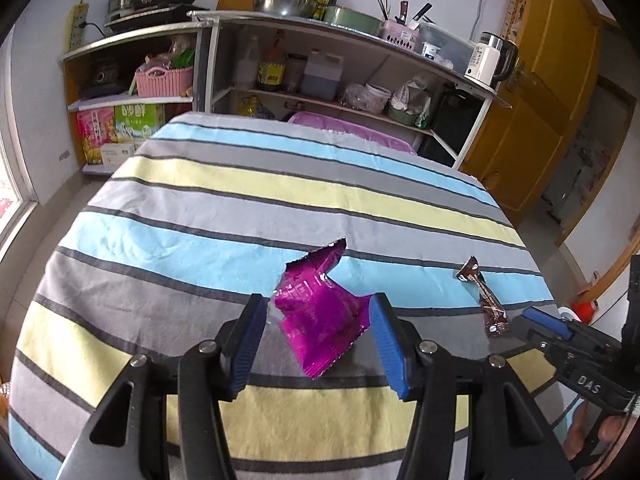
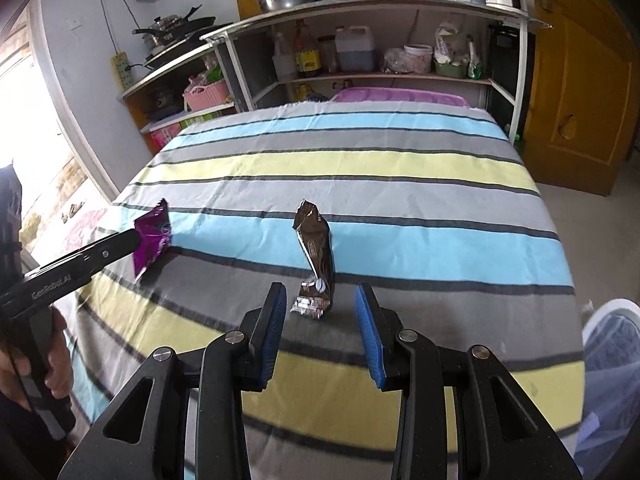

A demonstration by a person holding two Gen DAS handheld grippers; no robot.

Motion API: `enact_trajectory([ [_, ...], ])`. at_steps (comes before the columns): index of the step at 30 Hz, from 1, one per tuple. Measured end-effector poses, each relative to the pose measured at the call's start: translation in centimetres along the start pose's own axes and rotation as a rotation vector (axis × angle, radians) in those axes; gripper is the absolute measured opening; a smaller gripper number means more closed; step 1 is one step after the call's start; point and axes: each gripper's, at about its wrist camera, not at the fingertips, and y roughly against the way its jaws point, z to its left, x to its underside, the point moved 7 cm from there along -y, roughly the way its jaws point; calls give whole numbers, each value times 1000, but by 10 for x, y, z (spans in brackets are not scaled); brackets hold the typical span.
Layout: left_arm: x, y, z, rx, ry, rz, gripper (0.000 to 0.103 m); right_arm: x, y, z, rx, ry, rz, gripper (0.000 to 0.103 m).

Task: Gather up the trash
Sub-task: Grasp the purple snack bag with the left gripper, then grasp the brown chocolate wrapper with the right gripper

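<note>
Ahead of my fingers I see a table under a striped cloth [image 1: 280, 184], bands of grey, pale blue and yellow. Past its far edge stands a white-framed shelf unit [image 2: 400, 12] stacked with bottles, jugs, bags and a pink basket [image 1: 164, 80]; metal bowls, pans and a white kettle [image 1: 490, 60] sit on top. White wall [image 2: 80, 80] behind, a power strip [image 2: 123, 70] hanging on it. Off to the right of the fingers, a yellow-brown wooden door [image 2: 580, 100]. Left of the fingers, a bright window [image 2: 24, 128] throws daylight in. Pale floor [image 2: 568, 208] by the door.
</note>
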Motion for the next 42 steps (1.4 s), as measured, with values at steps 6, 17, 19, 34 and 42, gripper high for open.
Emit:
enact_trajectory([
  [6,2,-14,1,-9,35,37,56,-7,-19,1,1,7,21,37],
  [17,4,-21,-5,-18,19,47,36,-7,-18,-4,-12,-9,7,20],
  [19,3,-19,-6,-15,10,38,29,-8,-16,-3,-14,-11,0,20],
  [34,7,9,-42,48,-101,-3,10,2,23,-10,-20,-46,-60,20],
  [42,16,29,-98,133,-186,-10,10,18,69,-34,21,-94,-114,20],
])
